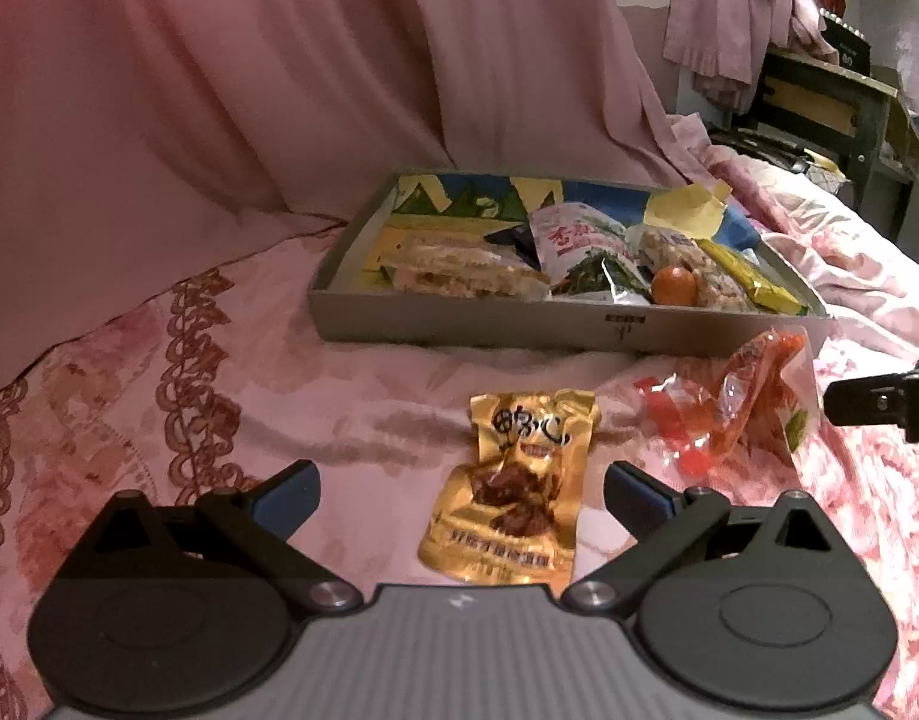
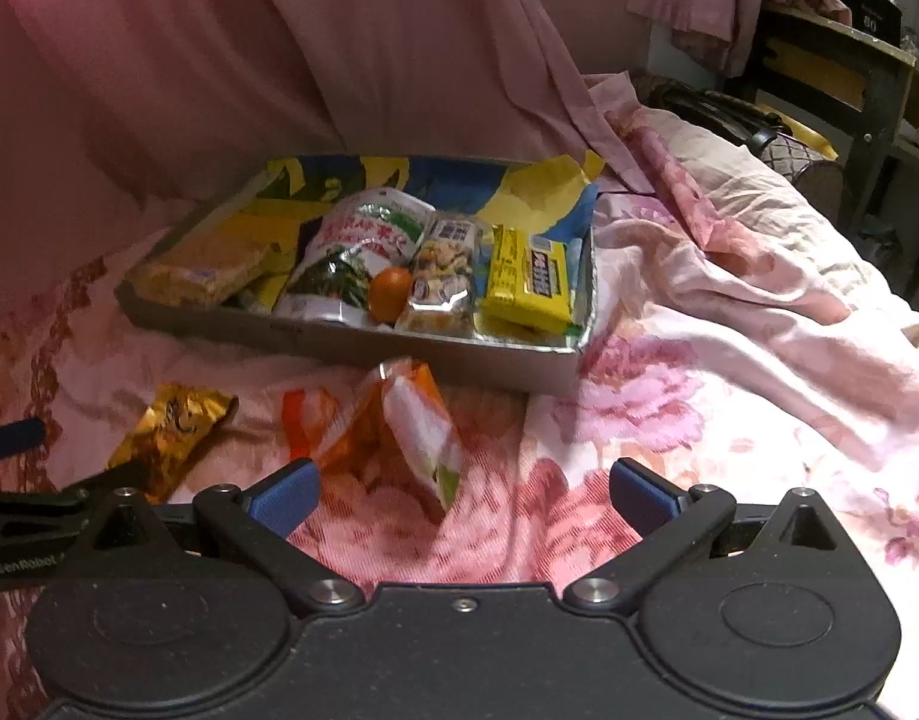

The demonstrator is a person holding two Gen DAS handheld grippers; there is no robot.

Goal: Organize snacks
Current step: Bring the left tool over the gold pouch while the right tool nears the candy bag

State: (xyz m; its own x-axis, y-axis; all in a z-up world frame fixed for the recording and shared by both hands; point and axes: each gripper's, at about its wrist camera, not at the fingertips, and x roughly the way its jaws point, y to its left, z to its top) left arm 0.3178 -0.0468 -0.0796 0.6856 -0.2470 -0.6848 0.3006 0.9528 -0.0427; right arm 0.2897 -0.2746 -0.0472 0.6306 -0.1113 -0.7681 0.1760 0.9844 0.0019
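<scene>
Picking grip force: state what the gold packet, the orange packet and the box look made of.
Gold packet: likely metallised foil film, glossy, creased. Orange packet: thin, partly see-through plastic, crinkled with glints. Box: apparently matte grey cardboard; straight walls.

Left gripper [image 1: 462, 495]: grey ribbed housing, two round black discs, black link arms on silver screws, blue-padded fingers [image 1: 288, 495]. Right gripper [image 2: 462, 495]: the same build with a black ribbed housing, a small central screw, and blue pads [image 2: 642, 498].
</scene>
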